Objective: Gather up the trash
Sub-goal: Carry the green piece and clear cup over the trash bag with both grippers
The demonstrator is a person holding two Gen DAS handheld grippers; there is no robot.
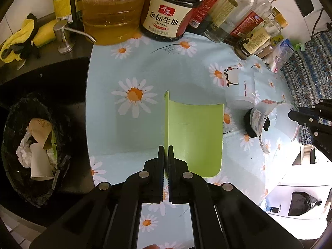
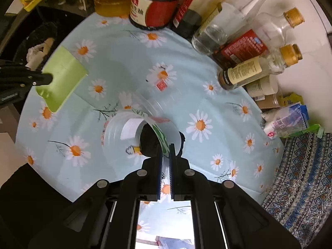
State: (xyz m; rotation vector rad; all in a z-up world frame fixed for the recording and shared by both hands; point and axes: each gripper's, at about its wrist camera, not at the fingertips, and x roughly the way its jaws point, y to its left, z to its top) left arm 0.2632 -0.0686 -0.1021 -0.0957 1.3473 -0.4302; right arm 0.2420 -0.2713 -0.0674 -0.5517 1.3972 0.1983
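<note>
A flat light-green sheet (image 1: 195,137) hangs over the daisy tablecloth (image 1: 145,66), its edge pinched in my left gripper (image 1: 165,151), which is shut on it. My right gripper (image 2: 165,151) is shut on the wall of a clear plastic cup (image 2: 124,137) with a printed label; something black (image 2: 149,141) sits inside it. The left wrist view shows that cup (image 1: 261,120) tilted at the right, with the right gripper (image 1: 292,114) on it. In the right wrist view the green sheet (image 2: 62,78) and left gripper (image 2: 49,78) are at the left. A black trash bag (image 1: 12,145) at the left holds paper cups and tissue.
Along the back stand an oil jug (image 1: 112,10), a soy sauce jar (image 1: 166,14) and several glass bottles (image 2: 249,70). A soap pump (image 1: 64,35) and a yellow cloth (image 1: 18,39) lie by the dark sink. Packets (image 2: 286,122) and a patterned cloth (image 2: 300,176) are at the right.
</note>
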